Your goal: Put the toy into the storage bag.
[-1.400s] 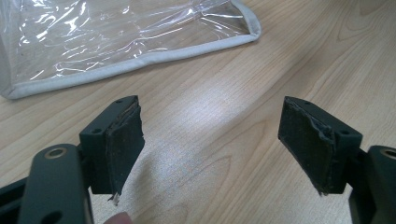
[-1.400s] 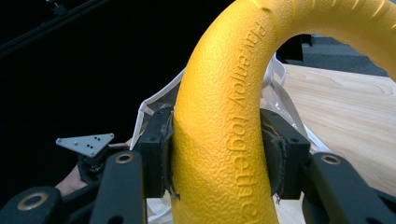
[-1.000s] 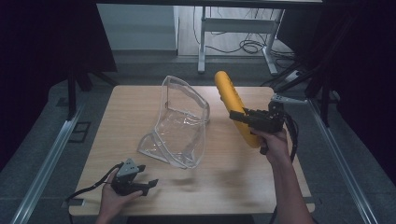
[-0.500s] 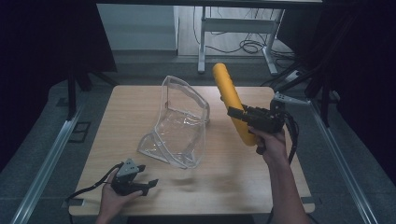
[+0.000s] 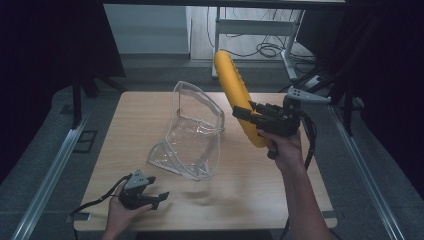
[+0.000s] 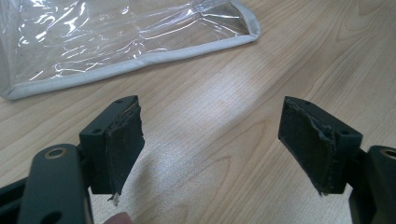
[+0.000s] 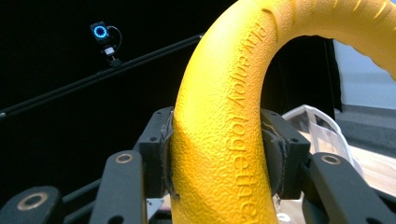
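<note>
Fingers (image 6: 121, 144) of left gripper (image 5: 150, 199) spread wide, gripping nothing, resting low on the wooden table (image 5: 250, 200) near the front edge, same as a second ago. Clear plastic pouch (image 5: 192, 135) standing open at mid-table, nothing inside. Right gripper (image 5: 246, 114) clamped on the yellow foam ring (image 5: 237, 95), now raised higher off the table and tilted upright beside the pouch; probably headed for the pouch mouth next.

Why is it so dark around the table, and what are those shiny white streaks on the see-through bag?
High view: light falls on the pale wooden table, the surroundings stay black. Left gripper view: glare streaks the clear plastic bag. Right gripper view: the yellow foam ring looks sharp against black.
</note>
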`<state>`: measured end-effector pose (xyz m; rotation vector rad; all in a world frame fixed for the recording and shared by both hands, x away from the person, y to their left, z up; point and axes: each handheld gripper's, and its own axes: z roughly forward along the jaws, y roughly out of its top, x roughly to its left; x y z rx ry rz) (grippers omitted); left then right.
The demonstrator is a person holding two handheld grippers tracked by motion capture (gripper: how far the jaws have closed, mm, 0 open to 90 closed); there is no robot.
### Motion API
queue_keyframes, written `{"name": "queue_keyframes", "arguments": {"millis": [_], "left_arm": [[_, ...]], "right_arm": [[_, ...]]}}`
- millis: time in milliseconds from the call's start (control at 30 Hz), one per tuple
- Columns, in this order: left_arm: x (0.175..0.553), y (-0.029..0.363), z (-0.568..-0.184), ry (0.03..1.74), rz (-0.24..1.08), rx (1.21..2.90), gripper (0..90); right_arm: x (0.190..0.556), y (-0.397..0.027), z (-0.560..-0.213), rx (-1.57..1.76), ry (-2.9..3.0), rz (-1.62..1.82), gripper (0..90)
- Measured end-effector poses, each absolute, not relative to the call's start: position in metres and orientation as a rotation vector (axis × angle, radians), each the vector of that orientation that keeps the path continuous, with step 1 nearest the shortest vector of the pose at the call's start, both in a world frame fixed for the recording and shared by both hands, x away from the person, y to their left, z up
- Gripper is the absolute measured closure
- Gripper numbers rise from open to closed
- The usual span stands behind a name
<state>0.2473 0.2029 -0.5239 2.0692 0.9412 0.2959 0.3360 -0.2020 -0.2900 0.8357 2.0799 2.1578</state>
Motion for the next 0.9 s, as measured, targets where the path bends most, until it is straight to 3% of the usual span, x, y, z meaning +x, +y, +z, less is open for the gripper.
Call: {"name": "queue_keyframes", "arguments": {"millis": [533,900], "left_arm": [[0.247,0.203,-0.523,0.939,0.294,2.074,21.9],[0.248,0.204,-0.523,0.938,0.294,2.073,21.9]], "right_arm": [[0.328,-0.153,-0.259,0.686,2.134,2.183,50.6],[0.327,-0.122,-0.256,0.631,2.177,2.222,50.6]]}}
